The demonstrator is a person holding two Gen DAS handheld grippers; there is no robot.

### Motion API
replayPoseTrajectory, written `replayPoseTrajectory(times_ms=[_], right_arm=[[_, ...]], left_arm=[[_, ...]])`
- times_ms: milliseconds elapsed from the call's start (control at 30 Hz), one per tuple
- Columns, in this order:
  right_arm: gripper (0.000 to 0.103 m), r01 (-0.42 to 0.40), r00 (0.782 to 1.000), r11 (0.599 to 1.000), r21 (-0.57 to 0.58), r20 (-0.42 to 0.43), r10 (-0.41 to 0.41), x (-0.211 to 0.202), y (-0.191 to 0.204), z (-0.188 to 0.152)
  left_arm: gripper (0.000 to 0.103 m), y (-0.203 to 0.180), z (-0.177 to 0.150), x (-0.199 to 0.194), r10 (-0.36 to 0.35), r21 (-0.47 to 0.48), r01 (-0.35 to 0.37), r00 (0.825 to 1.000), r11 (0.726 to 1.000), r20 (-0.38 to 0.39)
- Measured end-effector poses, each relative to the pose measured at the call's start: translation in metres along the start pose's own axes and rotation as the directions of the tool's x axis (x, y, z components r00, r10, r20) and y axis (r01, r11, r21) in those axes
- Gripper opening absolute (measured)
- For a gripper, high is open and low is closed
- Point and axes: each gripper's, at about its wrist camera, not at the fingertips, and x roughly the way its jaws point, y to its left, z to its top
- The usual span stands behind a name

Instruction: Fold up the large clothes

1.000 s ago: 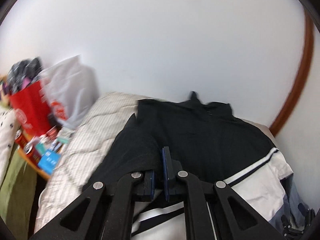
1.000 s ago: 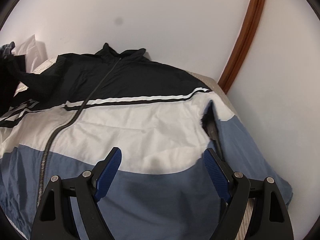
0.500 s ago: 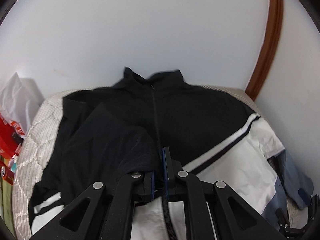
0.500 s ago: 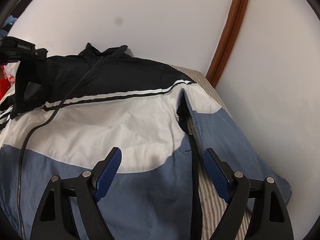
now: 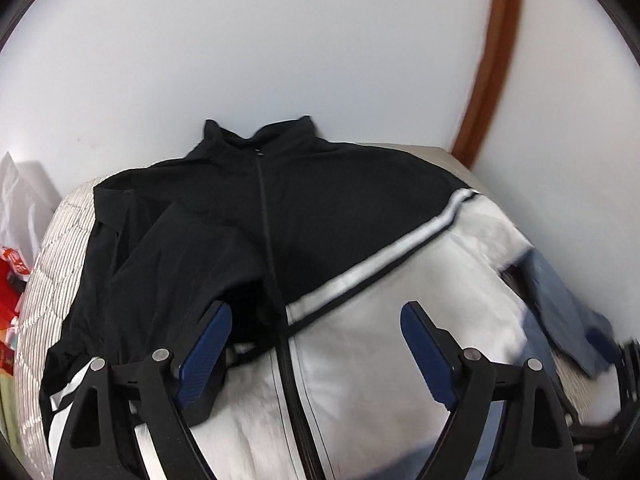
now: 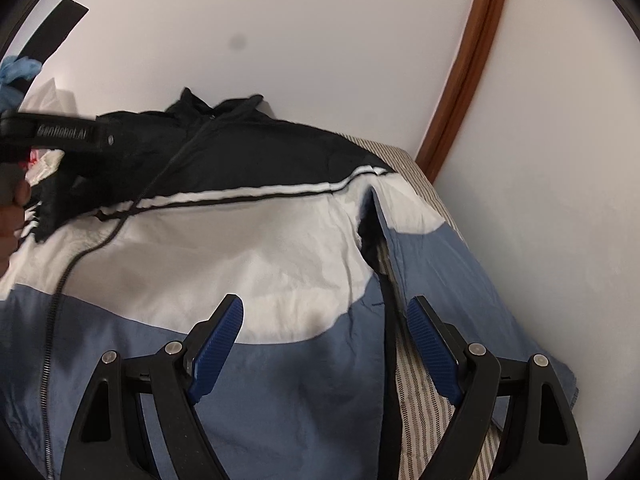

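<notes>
Black-white-blue jacket (image 6: pixel 256 264), one; hand-held grippers, two

The black, white and blue zip-up jacket (image 6: pixel 248 240) runs off the bottom edge in both views, its hem unseen. Its right blue sleeve (image 5: pixel 560 296) is motion-blurred in the left view. The red-and-white bags (image 5: pixel 16 264) are cropped at the left.
</notes>
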Motion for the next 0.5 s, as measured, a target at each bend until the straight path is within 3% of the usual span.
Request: replayPoseTrajectory(times_ms=[200, 333, 500], right_arm=[[0.082, -0.054, 0.998, 0.998, -0.020, 0.035, 0.054, -0.020, 0.027, 0.021], [0.078, -0.135, 0.988, 0.989, -0.060, 0.063, 0.138, -0.018, 0.063, 0.048], [0.079, -0.221, 0.969, 0.967, -0.129, 0.083, 0.232, -0.002, 0.118, 0.084]], left_arm=[[0.089, 0.049, -0.018, -0.053, -0.017, -0.046, 0.020, 0.998, 0.999, 0.056], [0.090, 0.116, -0.039, -0.076, 0.072, -0.127, -0.062, 0.995, 0.990, 0.070], [0.090, 0.188, -0.079, -0.074, 0.199, -0.193, -0.197, 0.980, 0.961, -0.007]])
